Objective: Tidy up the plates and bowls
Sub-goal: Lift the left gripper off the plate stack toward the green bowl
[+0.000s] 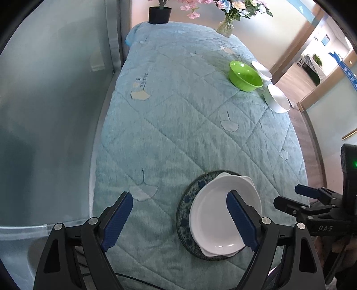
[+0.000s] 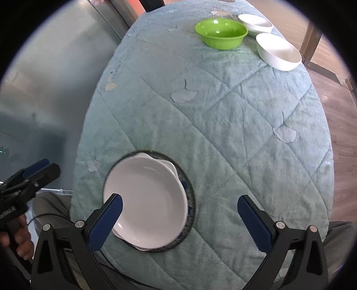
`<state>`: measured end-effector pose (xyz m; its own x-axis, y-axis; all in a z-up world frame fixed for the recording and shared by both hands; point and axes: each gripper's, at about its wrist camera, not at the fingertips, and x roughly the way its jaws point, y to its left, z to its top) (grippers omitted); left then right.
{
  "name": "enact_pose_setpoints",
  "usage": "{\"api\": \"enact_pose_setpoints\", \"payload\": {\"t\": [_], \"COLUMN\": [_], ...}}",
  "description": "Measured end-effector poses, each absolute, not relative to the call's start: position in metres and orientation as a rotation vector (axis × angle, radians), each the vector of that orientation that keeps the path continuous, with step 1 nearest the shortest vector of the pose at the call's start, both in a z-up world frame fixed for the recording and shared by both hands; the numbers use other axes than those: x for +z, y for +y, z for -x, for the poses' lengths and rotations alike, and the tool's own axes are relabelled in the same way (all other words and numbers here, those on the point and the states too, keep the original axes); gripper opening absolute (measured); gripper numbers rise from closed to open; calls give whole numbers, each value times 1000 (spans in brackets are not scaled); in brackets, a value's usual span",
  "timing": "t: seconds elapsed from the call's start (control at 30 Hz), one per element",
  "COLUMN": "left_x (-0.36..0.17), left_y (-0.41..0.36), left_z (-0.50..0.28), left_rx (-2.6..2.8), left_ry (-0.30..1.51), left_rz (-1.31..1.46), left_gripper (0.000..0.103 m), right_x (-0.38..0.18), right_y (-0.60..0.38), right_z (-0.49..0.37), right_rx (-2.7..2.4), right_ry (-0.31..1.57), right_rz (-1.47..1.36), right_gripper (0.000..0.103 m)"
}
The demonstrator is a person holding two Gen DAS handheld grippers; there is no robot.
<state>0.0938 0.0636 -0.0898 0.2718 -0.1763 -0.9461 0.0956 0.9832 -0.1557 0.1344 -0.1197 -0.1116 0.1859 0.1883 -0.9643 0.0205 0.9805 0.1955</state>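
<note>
Both tongs, left [image 1: 179,220] and right [image 2: 179,219], hover spread and empty above the plate stack [image 2: 147,200]. Beyond it, the green bowl [image 2: 221,33] should nest squarely into a white bowl [image 2: 279,52].

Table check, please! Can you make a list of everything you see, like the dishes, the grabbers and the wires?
Surface: table under a quilted blue cover.
Job's things: white plates stacked on a dark patterned plate; green bowl; two white bowls, unstacked.
Clutter: flower vase, black plant pot at far end.
Grippers: left gripper open; right gripper open; both empty.
Cables: black cable near table edge.
Surroundings: glass wall, wooden floor.
</note>
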Motion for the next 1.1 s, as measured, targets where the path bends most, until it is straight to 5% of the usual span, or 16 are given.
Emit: {"api": "enact_pose_setpoints", "payload": {"t": [0.13,0.27,0.33,0.57,1.1], "left_x": [-102,-114,-118,-125,-110], "left_y": [65,66,67,68,28], "left_z": [-91,-96,-101,-125,-249], "left_rx": [-192,-189,-182,-186,-299], "left_ry": [1299,1309,1315,1309,1272], "left_rz": [92,85,77,64,116], "left_gripper": [86,86,86,86,86], "right_x": [-115,-116,-115,-122,-120], "right_y": [-114,-111,-108,-108,-188], "right_z": [-133,-141,-146,-164,-229], "right_rx": [114,75,75,146,49], "right_ry": [1379,1381,1370,1331,1242], "right_rz": [-97,-62,-58,-90,-127], "right_gripper": [92,72,72,102,102]}}
